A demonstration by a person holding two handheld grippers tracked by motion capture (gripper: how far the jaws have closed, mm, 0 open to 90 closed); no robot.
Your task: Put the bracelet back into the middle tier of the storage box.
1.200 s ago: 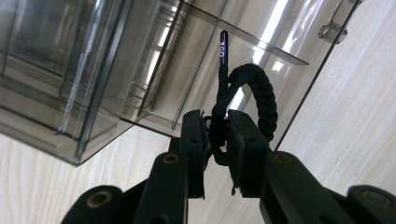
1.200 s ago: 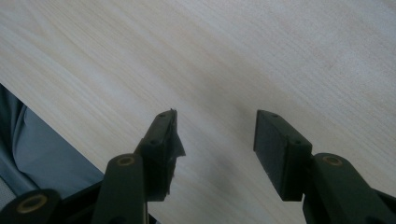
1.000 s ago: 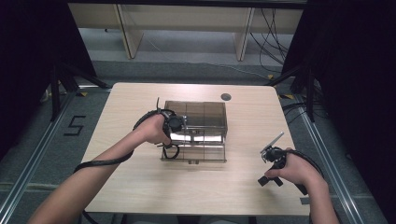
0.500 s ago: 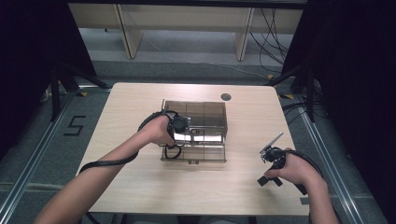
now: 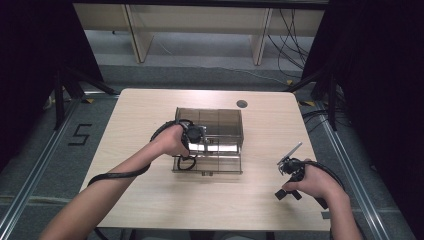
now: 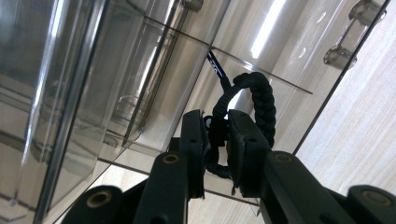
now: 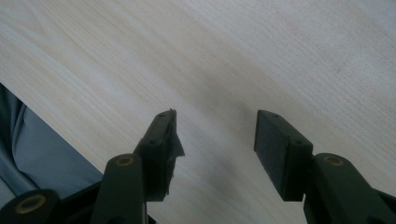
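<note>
Bracelet: black braided bracelet (image 6: 254, 109), pinched between my left jaws and hanging just in front of the clear box's inner shelves.
Left gripper (image 5: 196, 135): clamped tight on the bracelet's cord — only the cord's thickness between the pads.
Change: over the last second my left hand has moved right, from the box's left edge to over the smoked acrylic organizer (image 5: 215, 135), so the bracelet now sits at the compartments rather than outside them.
Meaning: I judge the carry is nearly over — what remains is picking a compartment and letting go.
Right gripper (image 7: 215, 140): jaws wide apart, holding nothing, over bare table (image 5: 150, 195) near the right edge, where it was a second ago.
Risk: the loop could snag a partition edge on release.
</note>
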